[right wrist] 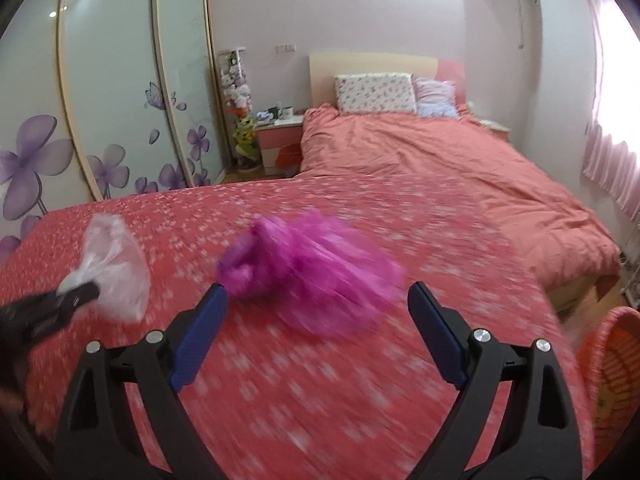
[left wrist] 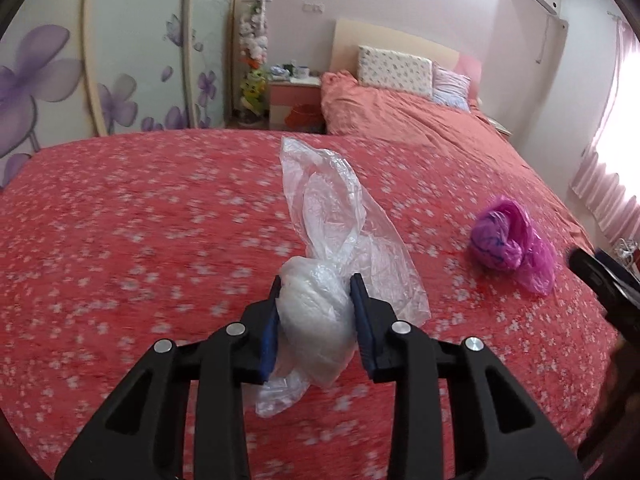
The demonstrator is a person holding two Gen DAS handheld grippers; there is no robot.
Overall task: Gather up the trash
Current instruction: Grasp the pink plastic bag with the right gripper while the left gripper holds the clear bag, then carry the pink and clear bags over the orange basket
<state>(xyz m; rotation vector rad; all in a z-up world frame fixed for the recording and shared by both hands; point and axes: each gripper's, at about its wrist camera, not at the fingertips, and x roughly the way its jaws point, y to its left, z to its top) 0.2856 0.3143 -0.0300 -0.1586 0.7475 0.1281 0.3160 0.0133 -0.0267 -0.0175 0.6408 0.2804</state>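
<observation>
While the left tool (left wrist: 316,284) points down over the bed (left wrist: 120,220), its two blue pads (left wrist: 362,320) press from either side on a crumpled clear plastic bag (left wrist: 320,308), clamped on the bunched white middle of it. The loose end of that bag fans out ahead of the pads over the red flowered bedspread, and a shorter tail hangs below them. Off to the right on the same bedspread lies a crumpled magenta plastic bag (left wrist: 508,240), well apart from the clear one, and the black tip of the right tool (left wrist: 600,276) pokes in at the right edge of this view, near it. Beyond, a salmon quilt covers the far half of the bed up to two pillows (left wrist: 394,68), with a pink nightstand (left wrist: 294,104) beside it and wardrobe doors (left wrist: 52,80) painted with purple flowers on the left. From the right wrist, the right tool (right wrist: 318,292) stands with its pads wide apart, nothing pressed between them; the magenta plastic bag (right wrist: 312,272) lies on the bedspread just ahead, between the lines of the two fingers, blurred. At the left the left tool (right wrist: 76,298) shows, gripping the clear plastic bag (right wrist: 116,276). An orange woven basket (right wrist: 612,364) sits low at the right edge, beside the bed (right wrist: 320,380).
</observation>
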